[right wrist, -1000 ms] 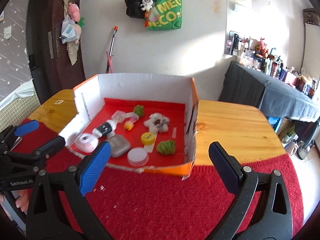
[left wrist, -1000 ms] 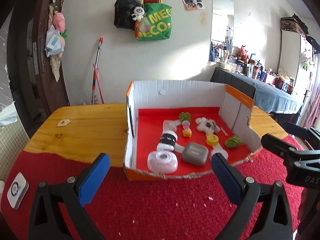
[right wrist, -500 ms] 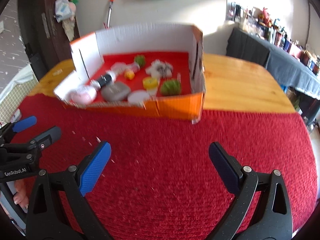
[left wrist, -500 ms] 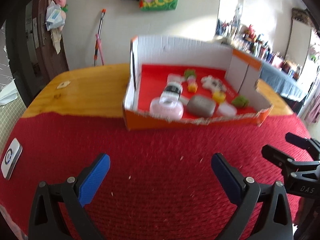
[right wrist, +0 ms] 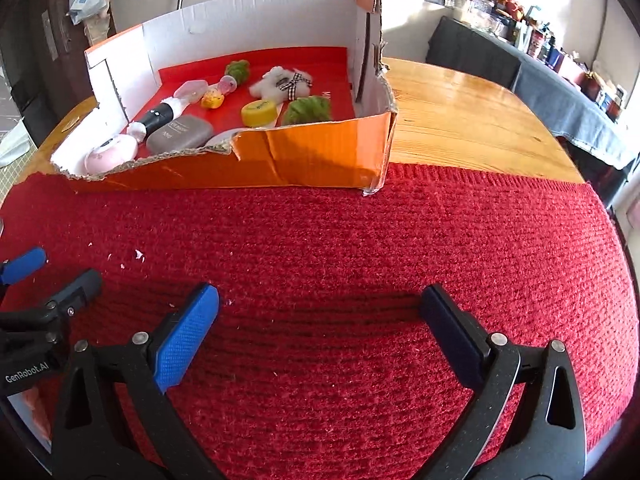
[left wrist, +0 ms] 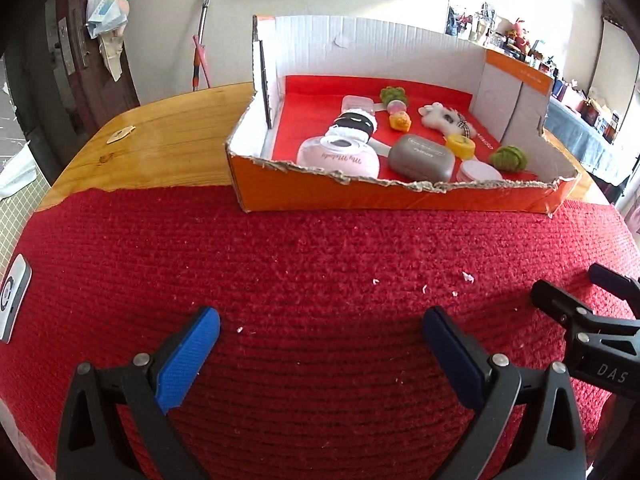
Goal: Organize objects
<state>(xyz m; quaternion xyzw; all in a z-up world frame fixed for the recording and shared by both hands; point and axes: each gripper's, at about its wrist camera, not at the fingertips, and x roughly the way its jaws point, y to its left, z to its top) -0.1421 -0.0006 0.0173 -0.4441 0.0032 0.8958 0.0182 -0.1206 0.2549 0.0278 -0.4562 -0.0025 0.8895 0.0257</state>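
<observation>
An orange cardboard box [left wrist: 392, 200] [right wrist: 256, 164] with a red floor stands at the far edge of the red mat. In it lie a pink round case [left wrist: 338, 157] [right wrist: 108, 154], a grey case [left wrist: 422, 157] [right wrist: 179, 133], a black-and-white bottle [left wrist: 354, 122], a yellow cap [right wrist: 259, 112], a white plush [right wrist: 284, 80], green plush pieces [left wrist: 508, 157] [right wrist: 308, 109] and other small toys. My left gripper [left wrist: 320, 330] is open and empty, low over the mat in front of the box. My right gripper [right wrist: 320, 312] is open and empty, beside it.
The red knitted mat [left wrist: 320, 264] covers the near half of a wooden table [left wrist: 160, 136] [right wrist: 460, 108]. A white device [left wrist: 14, 296] lies at the mat's left edge. A small tag [left wrist: 120, 134] lies on the wood. White crumbs dot the mat.
Both grippers have pulled back from the box and dropped low over the mat, staying open and empty. The box and its contents have not moved.
</observation>
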